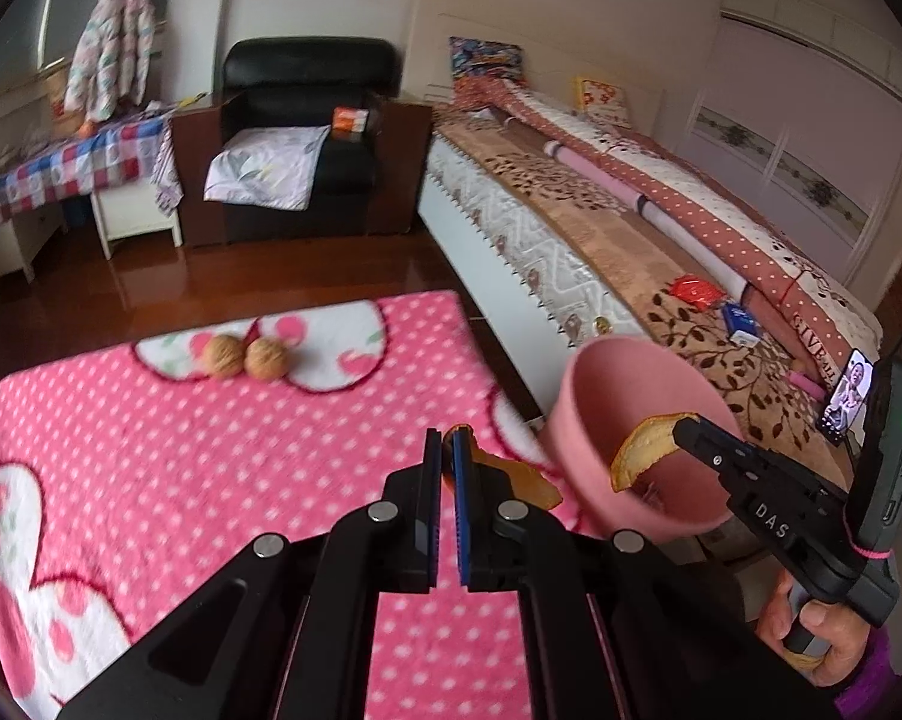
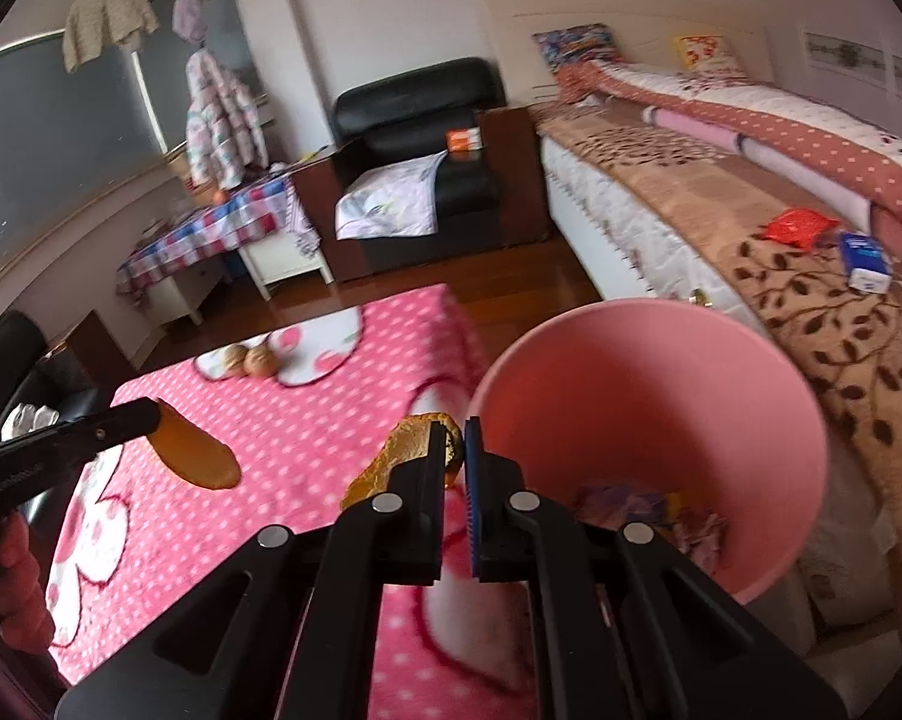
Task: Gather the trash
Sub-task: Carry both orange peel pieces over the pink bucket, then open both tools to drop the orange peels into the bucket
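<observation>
Both grippers carry orange peel toward the pink bin

Pinched tight in the left gripper [image 1: 447, 433] is a curled strip of orange peel [image 1: 532, 483], hanging over the pink polka-dot fleece worktop [image 1: 211, 450]; the right gripper [image 2: 456, 433] is likewise clamped on a second, pith-side-out peel piece [image 2: 400, 450], just beside the rim of the round pink plastic bin [image 2: 661, 396], which sits between worktop and bed [image 2: 721, 228] and already holds some wrappers. The step in hand looks like the carry. Next, each gripper needs to get over the bin mouth and let go. Two brown walnuts [image 1: 247, 357] lie at the far edge.
</observation>
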Tool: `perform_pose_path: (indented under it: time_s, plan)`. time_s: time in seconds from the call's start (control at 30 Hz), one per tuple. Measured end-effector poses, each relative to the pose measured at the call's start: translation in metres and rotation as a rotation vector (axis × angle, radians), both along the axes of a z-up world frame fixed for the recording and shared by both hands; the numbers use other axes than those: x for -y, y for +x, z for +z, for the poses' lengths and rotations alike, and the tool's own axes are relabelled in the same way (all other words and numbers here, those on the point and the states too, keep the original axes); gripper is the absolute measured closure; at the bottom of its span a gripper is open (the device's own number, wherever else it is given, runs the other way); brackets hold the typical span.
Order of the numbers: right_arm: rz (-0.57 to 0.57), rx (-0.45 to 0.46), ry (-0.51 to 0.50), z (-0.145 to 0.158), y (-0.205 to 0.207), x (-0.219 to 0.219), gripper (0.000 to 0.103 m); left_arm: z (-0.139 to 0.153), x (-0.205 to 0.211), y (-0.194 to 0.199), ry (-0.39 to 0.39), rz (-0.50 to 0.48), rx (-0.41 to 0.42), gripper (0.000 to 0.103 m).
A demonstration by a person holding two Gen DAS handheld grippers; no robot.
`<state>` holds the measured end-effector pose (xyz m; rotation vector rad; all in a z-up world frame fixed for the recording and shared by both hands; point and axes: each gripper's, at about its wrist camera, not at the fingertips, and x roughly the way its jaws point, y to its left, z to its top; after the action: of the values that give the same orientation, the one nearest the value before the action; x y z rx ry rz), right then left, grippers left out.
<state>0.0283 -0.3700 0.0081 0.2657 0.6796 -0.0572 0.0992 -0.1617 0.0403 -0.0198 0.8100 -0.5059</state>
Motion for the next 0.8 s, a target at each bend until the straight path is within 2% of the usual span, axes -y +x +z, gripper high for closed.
perform_pose_path:
  time_s: [0.17,0.4,0.8]
  plan:
    - [-0.058,0.013,-0.008,0.001,-0.007,0.023,0.097,0.010,0.032,0.004,0.000,-0.050,0.030,0.100]
    - [-0.119,0.015,0.004,-0.003,-0.013,0.050,0.097,0.010,0.071,0.004,0.006,-0.114,0.045,0.100]
    - [-0.172,0.004,-0.005,-0.014,-0.014,0.073,0.097,-0.009,0.118,0.009,0.040,-0.185,0.026,0.100]
